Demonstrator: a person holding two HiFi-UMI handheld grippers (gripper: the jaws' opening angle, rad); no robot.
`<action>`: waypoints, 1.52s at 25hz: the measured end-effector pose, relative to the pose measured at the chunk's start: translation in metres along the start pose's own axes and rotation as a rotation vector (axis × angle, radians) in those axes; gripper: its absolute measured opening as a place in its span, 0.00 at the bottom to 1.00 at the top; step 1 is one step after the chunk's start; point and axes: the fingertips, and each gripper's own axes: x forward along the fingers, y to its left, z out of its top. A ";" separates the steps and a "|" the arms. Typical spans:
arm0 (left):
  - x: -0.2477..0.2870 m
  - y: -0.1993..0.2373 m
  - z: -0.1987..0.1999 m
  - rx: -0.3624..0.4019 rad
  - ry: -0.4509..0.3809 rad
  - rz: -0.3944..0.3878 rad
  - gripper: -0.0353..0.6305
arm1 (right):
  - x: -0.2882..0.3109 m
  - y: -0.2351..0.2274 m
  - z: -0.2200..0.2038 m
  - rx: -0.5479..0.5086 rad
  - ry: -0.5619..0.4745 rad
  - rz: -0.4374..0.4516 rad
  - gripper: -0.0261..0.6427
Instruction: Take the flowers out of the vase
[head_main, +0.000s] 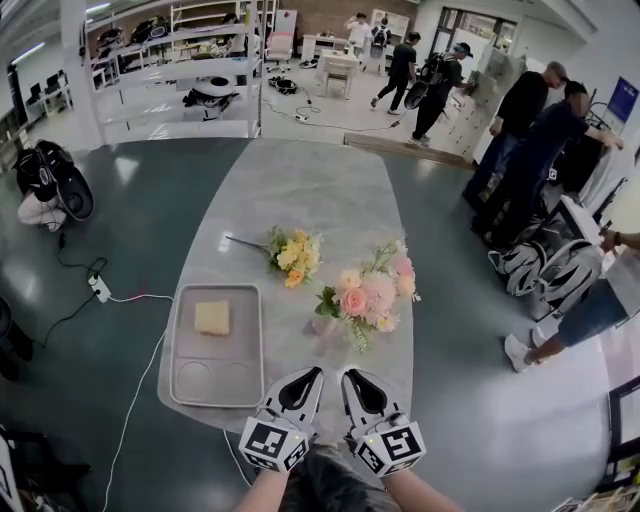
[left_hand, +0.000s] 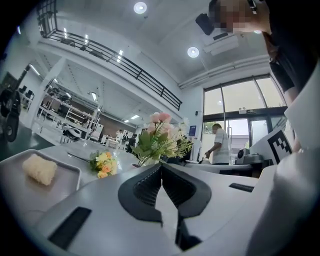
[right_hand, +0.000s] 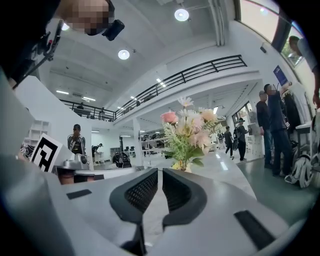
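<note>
Approach step: our left gripper (head_main: 310, 375) and right gripper (head_main: 355, 378), jaws together and empty, face the pink bouquet (head_main: 368, 295) in its vase (head_main: 323, 325); next, one likely opens toward the stems.

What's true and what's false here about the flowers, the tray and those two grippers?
1. The pink flowers stand in the vase. True.
2. A yellow block sits in the tray. True.
3. The yellow bunch lies in the tray. False: it lies on the table, beyond the tray.
4. The right gripper holds a flower. False: its jaws are shut on nothing.
5. The left gripper is shut and empty. True.
</note>
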 end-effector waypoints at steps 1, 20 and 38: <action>0.002 0.004 -0.001 -0.003 -0.004 0.008 0.08 | 0.003 -0.002 -0.001 0.003 0.001 -0.003 0.07; 0.038 0.045 -0.038 0.076 0.032 0.083 0.08 | 0.061 -0.025 -0.036 -0.058 -0.013 -0.078 0.08; 0.049 0.063 -0.044 0.067 -0.009 0.104 0.08 | 0.101 -0.041 -0.028 -0.064 -0.123 -0.141 0.23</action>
